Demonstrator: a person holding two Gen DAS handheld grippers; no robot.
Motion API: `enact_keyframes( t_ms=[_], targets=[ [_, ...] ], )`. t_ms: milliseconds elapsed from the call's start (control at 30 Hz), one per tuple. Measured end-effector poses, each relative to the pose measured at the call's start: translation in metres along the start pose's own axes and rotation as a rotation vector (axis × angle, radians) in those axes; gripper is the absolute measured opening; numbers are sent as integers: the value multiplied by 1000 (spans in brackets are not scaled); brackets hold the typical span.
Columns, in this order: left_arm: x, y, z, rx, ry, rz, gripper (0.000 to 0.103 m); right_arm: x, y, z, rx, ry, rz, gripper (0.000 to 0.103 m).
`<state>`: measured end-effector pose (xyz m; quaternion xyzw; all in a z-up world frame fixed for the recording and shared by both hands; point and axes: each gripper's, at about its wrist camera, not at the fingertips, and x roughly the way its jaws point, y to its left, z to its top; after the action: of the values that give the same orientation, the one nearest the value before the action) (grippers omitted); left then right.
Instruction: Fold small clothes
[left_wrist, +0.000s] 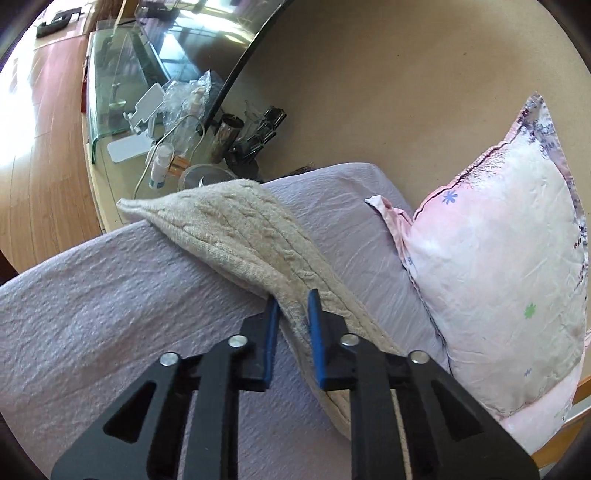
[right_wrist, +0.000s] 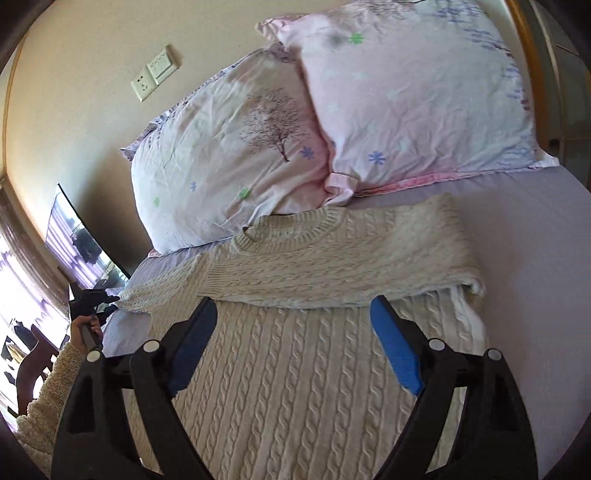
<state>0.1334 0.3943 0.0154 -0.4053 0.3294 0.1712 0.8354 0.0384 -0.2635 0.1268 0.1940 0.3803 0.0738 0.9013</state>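
A cream cable-knit sweater (right_wrist: 295, 373) lies on the lilac bed sheet (right_wrist: 535, 295). Its right sleeve is folded across the chest. Its left sleeve (left_wrist: 236, 229) stretches out toward the bed's edge. My left gripper (left_wrist: 293, 299) is closed on this sleeve, with the knit pinched between the blue pads (left_wrist: 316, 325). It also shows in the right wrist view (right_wrist: 92, 299), far left, held by a hand. My right gripper (right_wrist: 291, 314) is open and empty, hovering over the sweater's body just below the folded sleeve.
Two pink floral pillows (right_wrist: 229, 155) (right_wrist: 417, 92) lean at the bed's head, close behind the sweater's collar. A side table (left_wrist: 122, 173) with bottles, cables and a glass stand is beyond the bed's edge. Wooden floor (left_wrist: 40, 129) lies left.
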Motion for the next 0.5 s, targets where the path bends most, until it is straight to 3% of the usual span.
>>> enact_keyframes(
  t_ms=[100,200,300,367,433,500],
  targets=[
    [-24,-54,-9,160,-46,-94,7,-14,-11,3,17,-34,-13,85],
    [-56,-147,-56,422,-69,-259,7,-19,-16,9,28,-62,-2,85],
    [-79,-243,-150,710,2,-468,7,-11,-16,14,30,-66,21,85],
    [-82,-293,-228,882,96,-551,8,0,-20,18,42,-57,32,85],
    [-70,-327,-307,1042,211,-544,13,14,-30,21,85,-29,52,85],
    [-60,-342,-368,1200,269,-479,18,29,-44,24,133,22,59,84]
  ],
)
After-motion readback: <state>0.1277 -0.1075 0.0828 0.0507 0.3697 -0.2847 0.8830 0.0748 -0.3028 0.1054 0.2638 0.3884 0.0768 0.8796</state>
